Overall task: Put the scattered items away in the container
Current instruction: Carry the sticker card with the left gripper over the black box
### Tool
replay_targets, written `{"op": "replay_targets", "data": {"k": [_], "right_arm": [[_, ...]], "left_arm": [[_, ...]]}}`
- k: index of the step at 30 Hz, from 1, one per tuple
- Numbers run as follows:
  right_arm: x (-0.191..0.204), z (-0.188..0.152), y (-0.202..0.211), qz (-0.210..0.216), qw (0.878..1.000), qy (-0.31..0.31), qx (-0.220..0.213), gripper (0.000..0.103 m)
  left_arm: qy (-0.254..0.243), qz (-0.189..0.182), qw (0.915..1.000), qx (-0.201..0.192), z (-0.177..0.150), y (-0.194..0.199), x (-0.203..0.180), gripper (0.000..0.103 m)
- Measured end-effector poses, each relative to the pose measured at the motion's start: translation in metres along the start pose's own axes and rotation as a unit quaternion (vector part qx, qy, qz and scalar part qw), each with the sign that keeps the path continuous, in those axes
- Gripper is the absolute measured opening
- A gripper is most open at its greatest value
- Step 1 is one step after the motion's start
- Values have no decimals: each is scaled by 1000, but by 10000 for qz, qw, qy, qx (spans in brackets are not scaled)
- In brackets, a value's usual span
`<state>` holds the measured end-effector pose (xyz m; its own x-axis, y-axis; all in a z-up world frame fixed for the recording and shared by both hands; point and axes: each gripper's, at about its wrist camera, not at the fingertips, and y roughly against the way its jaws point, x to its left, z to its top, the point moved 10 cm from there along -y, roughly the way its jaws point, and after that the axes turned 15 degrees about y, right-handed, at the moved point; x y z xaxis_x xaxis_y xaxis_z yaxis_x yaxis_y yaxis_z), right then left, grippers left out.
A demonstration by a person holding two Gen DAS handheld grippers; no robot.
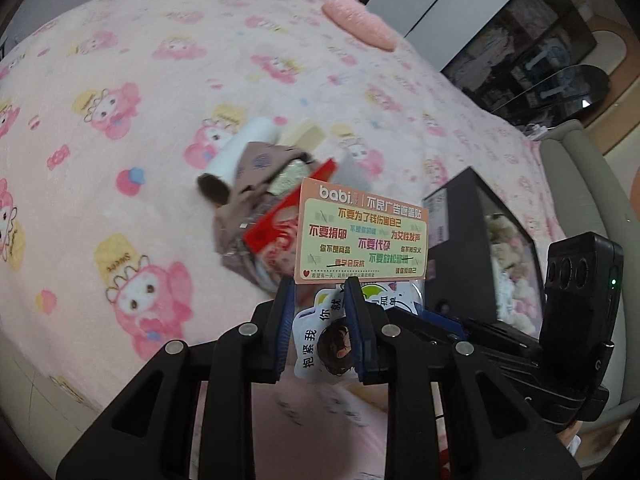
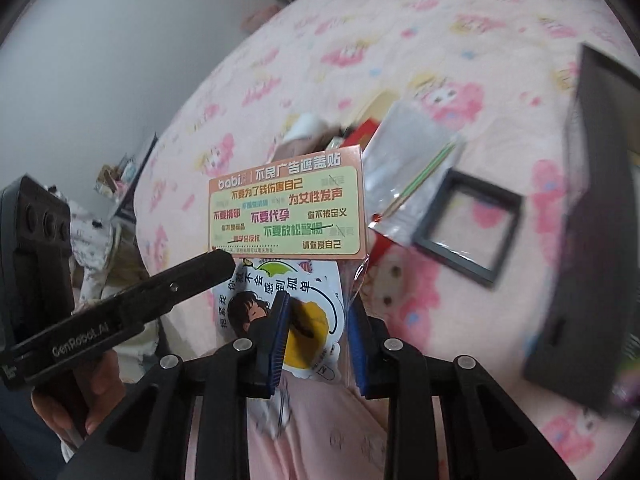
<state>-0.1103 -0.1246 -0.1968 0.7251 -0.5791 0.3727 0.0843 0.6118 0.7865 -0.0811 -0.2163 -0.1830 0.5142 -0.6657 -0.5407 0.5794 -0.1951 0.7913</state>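
Observation:
A sticker pack [image 1: 362,232] with an orange header card and Chinese text hangs above the pink bed. My left gripper [image 1: 318,312] is shut on its lower clear part. My right gripper [image 2: 320,320] is shut on the same sticker pack [image 2: 286,208] from the other side. The left gripper's black finger [image 2: 192,276] reaches in beside the pack. The black box [image 1: 460,216] stands at the right with plush items inside; in the right wrist view the box [image 2: 592,220] is at the right edge.
A pile lies on the pink blanket [image 1: 120,120]: a white roll [image 1: 244,148], a brown pouch [image 1: 256,184] and a red packet [image 1: 276,228]. A clear zip bag [image 2: 408,176] and a black square frame [image 2: 468,224] lie near the box. A pink pillow [image 1: 360,28] lies far back.

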Motion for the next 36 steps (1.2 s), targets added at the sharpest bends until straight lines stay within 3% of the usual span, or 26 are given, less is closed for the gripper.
{"op": "replay_targets", "data": {"k": [8, 14, 20, 28, 32, 36], "right_arm": [[-27, -9, 85, -477, 9980, 48, -414, 24], [-85, -29, 138, -751, 9923, -585, -796, 24], [-140, -50, 166, -1165, 9889, -640, -659, 24], [-208, -74, 167, -708, 9875, -1278, -587, 24], [-213, -82, 154, -567, 9889, -1295, -464, 24], [-216, -91, 131, -769, 9908, -1106, -148, 25]], "left_arm": [[-555, -413, 9975, 128, -22, 3, -88, 23], [-859, -600, 9929, 570, -51, -35, -161, 23], [-1534, -698, 9829, 740, -79, -72, -230, 28], [-1474, -394, 9787, 1372, -113, -141, -240, 27], [-1672, -98, 9772, 1302, -118, -150, -238, 27], [-1873, 243, 9740, 1253, -118, -157, -232, 27]]}}
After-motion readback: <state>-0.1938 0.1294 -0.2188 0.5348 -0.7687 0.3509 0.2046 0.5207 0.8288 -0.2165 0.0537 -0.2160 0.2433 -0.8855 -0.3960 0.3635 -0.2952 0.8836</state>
